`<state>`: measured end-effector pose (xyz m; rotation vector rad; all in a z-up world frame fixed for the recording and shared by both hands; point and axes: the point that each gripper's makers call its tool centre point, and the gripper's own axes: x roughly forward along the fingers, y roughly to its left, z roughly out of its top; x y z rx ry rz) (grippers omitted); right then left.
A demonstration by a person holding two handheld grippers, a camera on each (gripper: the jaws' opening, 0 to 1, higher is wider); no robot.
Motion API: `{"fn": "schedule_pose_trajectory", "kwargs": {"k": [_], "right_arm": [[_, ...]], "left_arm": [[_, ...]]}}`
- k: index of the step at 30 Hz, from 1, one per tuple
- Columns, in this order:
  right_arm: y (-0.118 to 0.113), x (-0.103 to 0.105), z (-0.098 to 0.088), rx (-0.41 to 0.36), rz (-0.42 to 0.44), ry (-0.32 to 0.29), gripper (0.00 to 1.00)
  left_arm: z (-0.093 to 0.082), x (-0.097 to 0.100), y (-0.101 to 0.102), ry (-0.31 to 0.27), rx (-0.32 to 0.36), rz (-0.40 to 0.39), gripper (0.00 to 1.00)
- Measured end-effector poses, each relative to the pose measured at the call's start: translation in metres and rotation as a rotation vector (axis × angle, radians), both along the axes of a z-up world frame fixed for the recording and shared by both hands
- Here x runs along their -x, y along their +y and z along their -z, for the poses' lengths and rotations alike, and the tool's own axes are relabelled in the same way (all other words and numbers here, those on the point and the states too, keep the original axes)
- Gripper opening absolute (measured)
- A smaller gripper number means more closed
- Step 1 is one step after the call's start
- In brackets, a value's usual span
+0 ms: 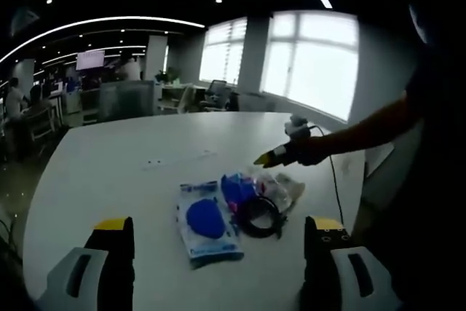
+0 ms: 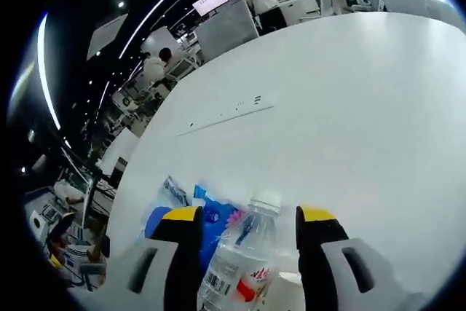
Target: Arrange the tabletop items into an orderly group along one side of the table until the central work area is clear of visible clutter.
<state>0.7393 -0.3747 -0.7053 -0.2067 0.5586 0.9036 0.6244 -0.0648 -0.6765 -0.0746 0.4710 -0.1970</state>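
Observation:
Several items lie in a cluster on the white table (image 1: 131, 151): a white packet with a blue piece inside (image 1: 206, 223), a blue pack (image 1: 235, 187), a coiled black cable (image 1: 261, 216) and a clear plastic bottle (image 1: 282, 189). My left gripper (image 1: 220, 225) is open, hovering in front of the cluster. The right gripper (image 1: 266, 158) reaches in from the right, just over the bottle. In the right gripper view the clear bottle with a white cap (image 2: 244, 253) lies between the jaws of my right gripper (image 2: 247, 216), which stands open with small gaps on both sides. The blue pack (image 2: 215, 220) lies beside it.
A thin flat strip (image 1: 178, 159) (image 2: 226, 116) lies on the table beyond the cluster. A person's arm (image 1: 364, 132) stretches in from the right, near the table's right edge. Office desks, chairs and people stand behind the table's far edge.

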Motion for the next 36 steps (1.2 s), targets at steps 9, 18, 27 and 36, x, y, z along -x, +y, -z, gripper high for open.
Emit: {"fn": "schedule_pose_trajectory", "kwargs": {"k": [9,18,27,36], "right_arm": [[-0.0001,0.0023,0.0012,0.000,-0.013,0.006,0.39],[0.0000,0.0008,0.0035,0.005,-0.018,0.012,0.37],[-0.0018,-0.0015,0.0029,0.015,-0.008,0.010,0.26],[-0.0019,-0.0027,0.0052,0.018,0.001,0.014,0.22]], "left_arm": [[-0.0017,0.0030,0.0016,-0.002,0.001,-0.012,0.95],[-0.0037,0.0055,0.0001,0.001,0.000,-0.016,0.95],[-0.0086,0.0047,0.0034,-0.002,-0.011,-0.020,0.94],[-0.0068,0.0049,0.0050,0.001,-0.014,-0.021,0.93]]}}
